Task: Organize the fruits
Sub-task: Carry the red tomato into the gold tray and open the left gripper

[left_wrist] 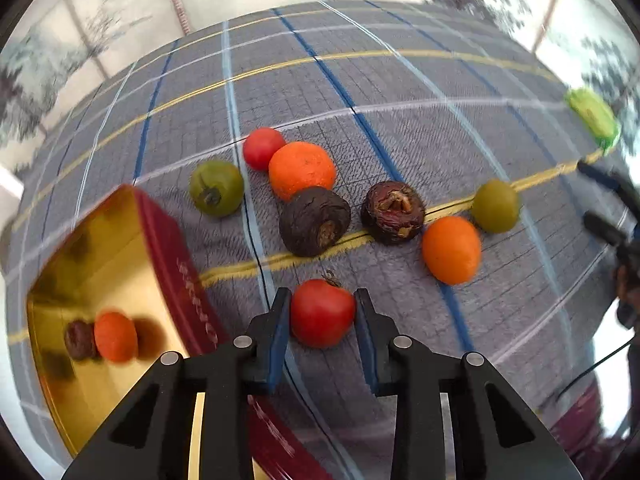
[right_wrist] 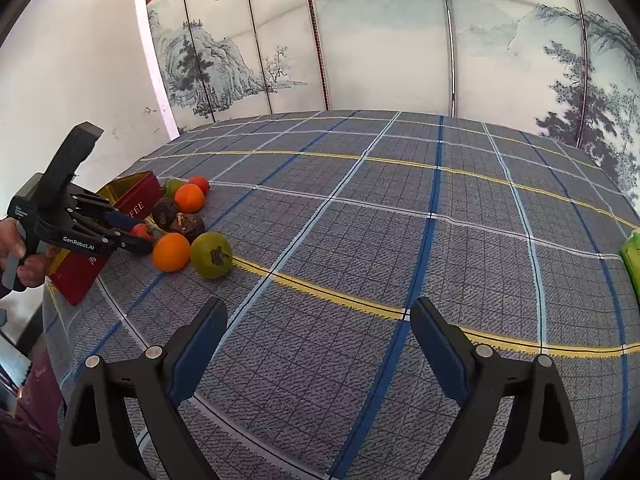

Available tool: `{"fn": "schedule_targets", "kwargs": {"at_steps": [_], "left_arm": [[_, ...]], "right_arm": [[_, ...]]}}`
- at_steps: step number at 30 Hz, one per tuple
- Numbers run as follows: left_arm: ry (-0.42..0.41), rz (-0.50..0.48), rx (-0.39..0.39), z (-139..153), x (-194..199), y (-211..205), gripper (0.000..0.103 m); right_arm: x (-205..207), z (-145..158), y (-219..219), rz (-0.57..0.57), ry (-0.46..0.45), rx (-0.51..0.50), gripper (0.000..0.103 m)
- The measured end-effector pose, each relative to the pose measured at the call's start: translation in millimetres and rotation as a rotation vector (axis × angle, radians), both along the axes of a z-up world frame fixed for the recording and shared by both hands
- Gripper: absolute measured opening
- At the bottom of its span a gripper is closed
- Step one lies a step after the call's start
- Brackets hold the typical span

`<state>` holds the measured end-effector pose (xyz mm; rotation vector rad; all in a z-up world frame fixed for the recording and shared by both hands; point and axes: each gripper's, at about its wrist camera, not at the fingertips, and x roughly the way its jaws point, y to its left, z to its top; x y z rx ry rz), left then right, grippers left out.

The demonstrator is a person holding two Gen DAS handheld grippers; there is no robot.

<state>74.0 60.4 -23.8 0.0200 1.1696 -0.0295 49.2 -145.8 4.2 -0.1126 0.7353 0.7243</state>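
Covering the whole table is a grey plaid cloth crossed by blue, pale blue and yellow lines, and behind its far edge stands a folding screen painted with ink mountains and pines beside a plain white wall. At the near left, the left gripper is clenched on a red tomato, its blue pads pressing both sides of the fruit on the cloth. Just left of it sits a red tin with a gold interior, holding an orange fruit and a dark one. Beyond the gripper, loose fruit lies near together: two dark wrinkled fruits, two oranges, two green fruits and another tomato. The right gripper hangs released over bare cloth, well apart from the fruit. A green packet lies at the right edge.
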Motion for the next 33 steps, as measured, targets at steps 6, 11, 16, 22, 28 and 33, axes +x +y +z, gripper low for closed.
{"fn": "schedule_targets", "kwargs": {"at_steps": [6,11,16,22,28,33], "left_arm": [[-0.114,0.067,-0.028,31.6,-41.7,-12.5,0.032],[-0.194,0.127,-0.016,52.9,-71.1,-18.2,0.032],[-0.224,0.169,-0.013,60.2,-90.7,-14.1,0.032],[-0.256,0.198,0.036,65.1,-111.1,-8.9,0.032],[-0.284,0.241,0.079,68.0,-124.0,2.5,0.032],[-0.293,0.276,0.126,66.2,-131.5,17.5,0.032]], "right_arm": [[2.0,-1.1,2.0,-0.006,0.014,-0.015,0.092],[4.1,-3.3,2.8,-0.011,0.024,-0.025,0.093],[4.0,-4.4,3.6,-0.021,0.022,-0.037,0.093],[5.3,-6.4,6.0,-0.031,0.028,-0.059,0.093],[6.7,-8.6,7.8,-0.041,0.035,-0.081,0.093],[7.0,-9.7,8.9,-0.049,0.038,-0.095,0.094]]}}
